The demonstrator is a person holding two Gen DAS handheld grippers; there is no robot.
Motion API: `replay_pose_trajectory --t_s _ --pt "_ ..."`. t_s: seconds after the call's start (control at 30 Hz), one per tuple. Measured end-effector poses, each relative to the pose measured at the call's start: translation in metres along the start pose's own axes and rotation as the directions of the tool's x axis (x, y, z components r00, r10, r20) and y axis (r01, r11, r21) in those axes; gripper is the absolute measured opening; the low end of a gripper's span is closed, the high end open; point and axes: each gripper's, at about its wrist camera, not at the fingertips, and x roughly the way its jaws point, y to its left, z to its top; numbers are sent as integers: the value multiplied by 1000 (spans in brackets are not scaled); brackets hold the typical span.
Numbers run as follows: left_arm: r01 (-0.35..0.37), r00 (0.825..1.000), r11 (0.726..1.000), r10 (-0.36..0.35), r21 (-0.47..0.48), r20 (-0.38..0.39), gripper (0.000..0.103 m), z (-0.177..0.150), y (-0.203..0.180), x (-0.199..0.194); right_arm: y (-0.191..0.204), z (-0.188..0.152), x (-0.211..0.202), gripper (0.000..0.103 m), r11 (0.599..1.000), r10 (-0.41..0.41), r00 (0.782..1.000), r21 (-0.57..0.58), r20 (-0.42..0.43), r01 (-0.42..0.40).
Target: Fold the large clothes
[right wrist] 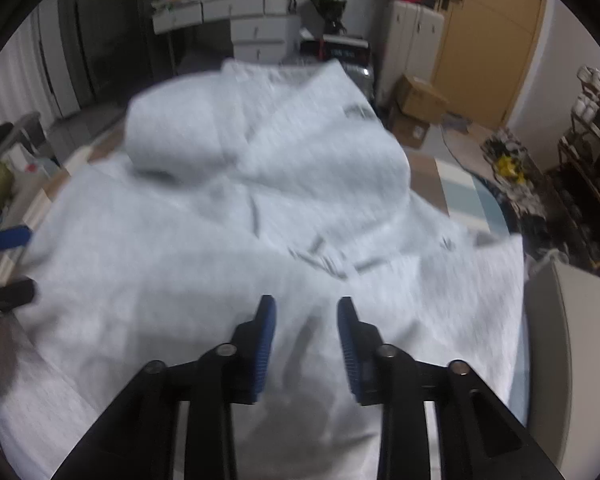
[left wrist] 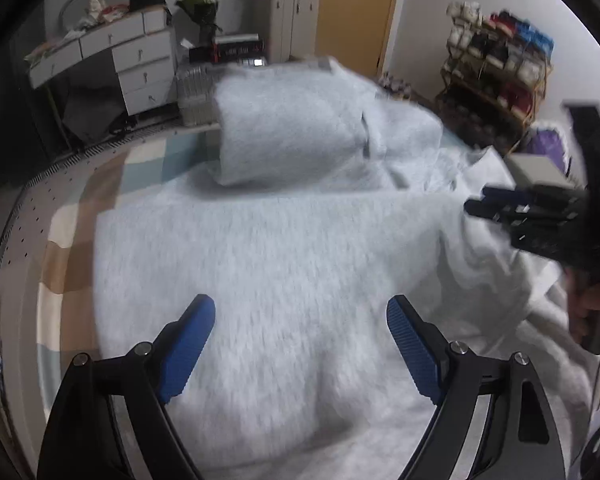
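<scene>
2 blue-padded grippers, left gripper and right gripper, hover spread apart over the pale grey fleece garment (partly folded); pinch matching hem corners evenly.

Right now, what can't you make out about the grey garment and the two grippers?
- Garment: both views are motion-blurred, so its type and seams are unclear; the dark print in the right wrist view is unreadable.
- Garment's near hem: cut off by the bottom edge and hidden behind the left gripper and right gripper.
- Bed: mostly covered by the garment.
</scene>
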Motion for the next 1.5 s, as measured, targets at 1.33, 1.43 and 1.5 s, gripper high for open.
replay_pose_trajectory --t_s 1.33,1.43,1.5 --pt "47 992 996 -38 -77 117 90 -37 12 22 -9 -75 12 53 981 18 967 184 254 -67" --pt "28 993 997 -20 -70 112 90 -37 9 23 -11 -93 15 76 972 79 939 184 336 -147" --pt "15 995 999 -10 -47 95 95 -36 4 25 -19 -95 39 76 942 142 939 249 312 -225"
